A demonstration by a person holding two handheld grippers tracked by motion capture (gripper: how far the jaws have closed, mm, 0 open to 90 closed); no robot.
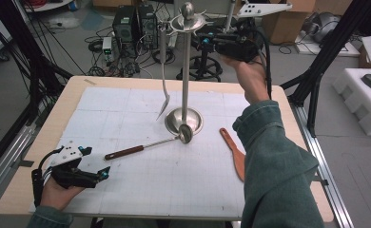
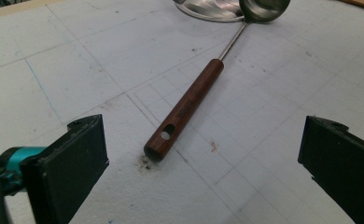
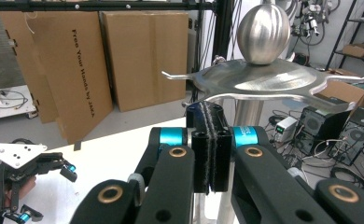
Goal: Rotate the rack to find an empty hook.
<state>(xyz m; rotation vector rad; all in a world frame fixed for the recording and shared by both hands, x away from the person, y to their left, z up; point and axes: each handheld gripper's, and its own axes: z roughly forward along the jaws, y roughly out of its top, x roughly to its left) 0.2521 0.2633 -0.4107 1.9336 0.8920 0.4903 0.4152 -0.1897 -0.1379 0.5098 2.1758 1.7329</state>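
Wooden-handled steel ladle (image 2: 185, 108) is laid flat on the white gridded tabletop (image 1: 126, 190), its bowl touching the silver utensil stand's (image 1: 185, 71) base; the left hand-held gripper (image 1: 103, 174) is held spread just short of the handle; the right hand-held gripper (image 3: 210, 144) is raised beside the stand's top disc, jaws pressed together on nothing.

Metal utensil stand (image 1: 185, 76) sits upright mid-table, toward the far edge, with a slotted turner (image 1: 164, 90) hanging off its top disc. Wood-handled ladle (image 1: 148, 146) lies flat just in front, bowl touching the stand's base.
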